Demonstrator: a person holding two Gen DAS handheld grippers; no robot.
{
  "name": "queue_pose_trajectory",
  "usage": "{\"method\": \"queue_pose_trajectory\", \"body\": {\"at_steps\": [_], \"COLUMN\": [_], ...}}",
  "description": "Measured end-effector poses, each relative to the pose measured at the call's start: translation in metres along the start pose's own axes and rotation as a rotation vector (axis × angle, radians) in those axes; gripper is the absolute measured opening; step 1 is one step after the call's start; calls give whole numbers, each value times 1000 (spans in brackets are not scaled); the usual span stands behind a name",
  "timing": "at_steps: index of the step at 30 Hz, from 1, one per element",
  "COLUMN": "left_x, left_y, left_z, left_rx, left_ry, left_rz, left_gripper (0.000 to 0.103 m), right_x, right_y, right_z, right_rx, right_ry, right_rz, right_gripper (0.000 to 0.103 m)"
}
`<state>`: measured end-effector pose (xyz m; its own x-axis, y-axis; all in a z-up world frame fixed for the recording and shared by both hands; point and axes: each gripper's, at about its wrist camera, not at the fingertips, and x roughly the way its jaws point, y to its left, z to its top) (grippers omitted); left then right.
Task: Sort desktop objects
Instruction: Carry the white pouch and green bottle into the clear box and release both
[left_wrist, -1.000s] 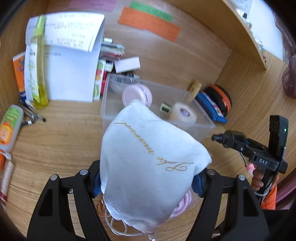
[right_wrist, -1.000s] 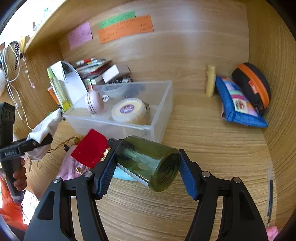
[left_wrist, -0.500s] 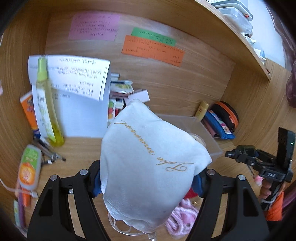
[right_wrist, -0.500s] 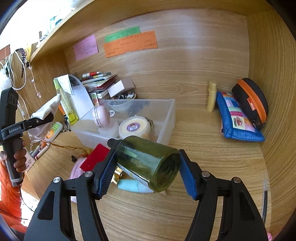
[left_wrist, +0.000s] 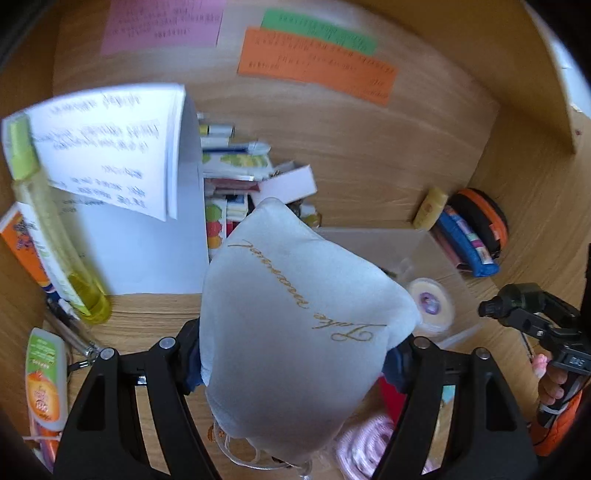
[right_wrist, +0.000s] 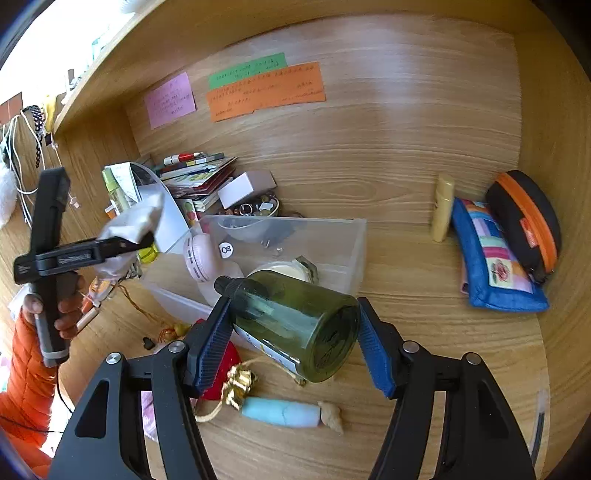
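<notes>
My left gripper (left_wrist: 291, 365) is shut on a white cloth pouch (left_wrist: 295, 325) with gold script and holds it in the air, left of and above the clear plastic box (left_wrist: 424, 251). It also shows in the right wrist view (right_wrist: 147, 240) with the pouch (right_wrist: 129, 229). My right gripper (right_wrist: 291, 339) is shut on a dark green bottle (right_wrist: 291, 321), held on its side above the desk in front of the clear box (right_wrist: 332, 236). The box holds a tape roll (left_wrist: 428, 302), a pink round case (right_wrist: 199, 254) and small items.
A folded paper sheet (left_wrist: 122, 184), a yellow-green bottle (left_wrist: 51, 236) and an orange tube (left_wrist: 44, 376) stand at the left. Books and a white box (right_wrist: 243, 188) are stacked behind. A blue pouch (right_wrist: 491, 258), an orange-black case (right_wrist: 524, 221) and a yellow tube (right_wrist: 443, 206) lie at the right. A red card (right_wrist: 221, 373) and a light blue roll (right_wrist: 280, 411) lie in front.
Both grippers have risen with their loads still held. The left gripper has moved toward the left and back, and the clear box now lies to its right.
</notes>
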<state>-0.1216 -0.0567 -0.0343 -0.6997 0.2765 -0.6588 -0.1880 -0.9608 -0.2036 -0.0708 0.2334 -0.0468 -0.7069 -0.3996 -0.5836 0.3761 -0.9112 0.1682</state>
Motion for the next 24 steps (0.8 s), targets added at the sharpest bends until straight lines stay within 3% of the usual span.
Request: {"method": "queue_pose_trajectory", "body": {"at_steps": [6, 24], "left_x": [26, 84], "left_y": [-6, -45], "left_z": [4, 21], "left_rx": [35, 104], "left_ry": [33, 152], "left_rz": [6, -99], "left_gripper": [73, 74], "right_x": [19, 101], "right_y": [1, -8], "right_z": [18, 57], "right_rx": [-19, -38], "right_ry": [9, 148], "right_rz": [8, -24], "right_gripper": [62, 62]}}
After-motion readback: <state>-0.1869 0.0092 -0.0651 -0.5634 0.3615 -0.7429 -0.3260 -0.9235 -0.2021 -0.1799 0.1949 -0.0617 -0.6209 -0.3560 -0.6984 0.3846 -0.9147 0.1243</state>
